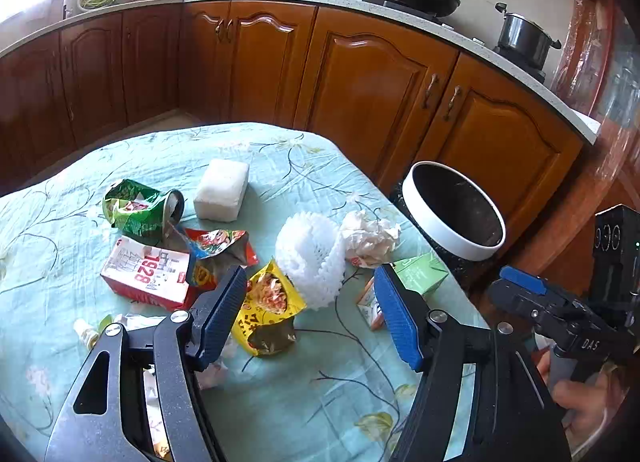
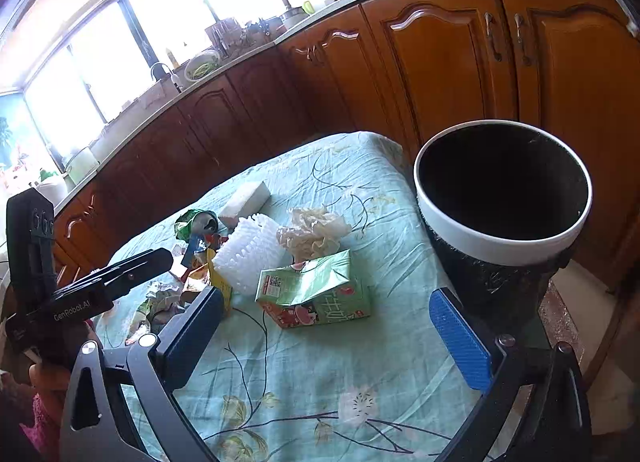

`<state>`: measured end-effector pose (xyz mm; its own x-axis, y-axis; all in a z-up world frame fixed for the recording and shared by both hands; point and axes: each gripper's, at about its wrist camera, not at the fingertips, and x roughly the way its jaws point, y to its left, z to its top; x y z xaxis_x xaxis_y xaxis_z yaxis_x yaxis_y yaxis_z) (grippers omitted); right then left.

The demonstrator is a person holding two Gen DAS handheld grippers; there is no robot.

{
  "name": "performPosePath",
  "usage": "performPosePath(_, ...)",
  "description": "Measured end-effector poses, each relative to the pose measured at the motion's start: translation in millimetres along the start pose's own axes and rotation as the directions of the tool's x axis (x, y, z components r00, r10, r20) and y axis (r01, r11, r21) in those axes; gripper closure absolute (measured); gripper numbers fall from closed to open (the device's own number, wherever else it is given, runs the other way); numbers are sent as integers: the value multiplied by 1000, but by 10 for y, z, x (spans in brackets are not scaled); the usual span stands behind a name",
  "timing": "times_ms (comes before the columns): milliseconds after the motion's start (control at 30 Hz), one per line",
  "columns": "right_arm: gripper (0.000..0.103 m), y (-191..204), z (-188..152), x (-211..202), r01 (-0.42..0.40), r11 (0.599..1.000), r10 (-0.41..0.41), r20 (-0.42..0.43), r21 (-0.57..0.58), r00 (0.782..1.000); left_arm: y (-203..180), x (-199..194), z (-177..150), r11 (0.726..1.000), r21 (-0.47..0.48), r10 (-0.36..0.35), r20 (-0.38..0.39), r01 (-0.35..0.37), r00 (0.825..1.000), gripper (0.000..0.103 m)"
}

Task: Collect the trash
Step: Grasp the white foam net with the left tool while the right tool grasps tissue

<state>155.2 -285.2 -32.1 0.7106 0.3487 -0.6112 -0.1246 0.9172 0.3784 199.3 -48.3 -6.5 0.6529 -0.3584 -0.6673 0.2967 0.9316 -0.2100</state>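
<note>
Trash lies on a table with a light green floral cloth (image 1: 312, 382): a yellow snack bag (image 1: 268, 310), a white foam net (image 1: 312, 254), crumpled tissue (image 1: 370, 236), a green drink carton (image 2: 312, 288), a red and white carton (image 1: 146, 272), a red wrapper (image 1: 218, 248) and a green bag with a can (image 1: 140, 208). My left gripper (image 1: 310, 310) is open above the yellow bag and foam net. My right gripper (image 2: 332, 326) is open and empty, just short of the green carton. A black bin with a white rim (image 2: 502, 198) stands at the table's right edge.
A white foam block (image 1: 222, 190) lies further back on the table. Small scraps (image 1: 86, 332) lie at the near left. Brown kitchen cabinets (image 1: 360, 74) and a counter with pots run behind the table. The bin also shows in the left wrist view (image 1: 454, 210).
</note>
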Motion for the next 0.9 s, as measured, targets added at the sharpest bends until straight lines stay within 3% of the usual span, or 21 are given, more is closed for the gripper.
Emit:
performPosePath(233, 4, 19, 195, 286, -24, 1000, 25, -43, 15, 999, 9, 263, 18, 1000, 21, 22, -72, -21, 997, 36)
performPosePath(433, 42, -21, 411, 774, -55, 998, 59, -145, 26, 988, 10, 609, 211, 999, 32, 8, -133, -4, 991, 36)
performPosePath(567, 65, -31, 383, 1073, -77, 997, 82, -224, 31, 971, 23, 890, 253, 999, 45, 23, -197, -14, 980, 54)
performPosePath(600, 78, -33, 367, 1112, -79, 996, 84, -230, 33, 969, 33, 958, 253, 999, 47, 27, -214, -18, 976, 57)
performPosePath(633, 84, -44, 353, 1129, -93, 995, 100, -230, 40, 968, 33, 1005, 228, 999, 48, 27, -226, -16, 974, 67)
performPosePath(667, 86, -50, 347, 1116, -101, 994, 107, -220, 42, 969, 34, 1050, 214, 999, 48, 20, -238, -9, 971, 80)
performPosePath(700, 88, -40, 343, 1088, -100, 994, 105, -208, 34, 973, 31, 1075, 197, 999, 50, 16, -243, -4, 970, 86)
performPosePath(900, 91, -47, 379, 811, -95, 995, 98, -123, 27, 988, 10, 950, 191, 999, 53, -2, -191, 12, 982, 88)
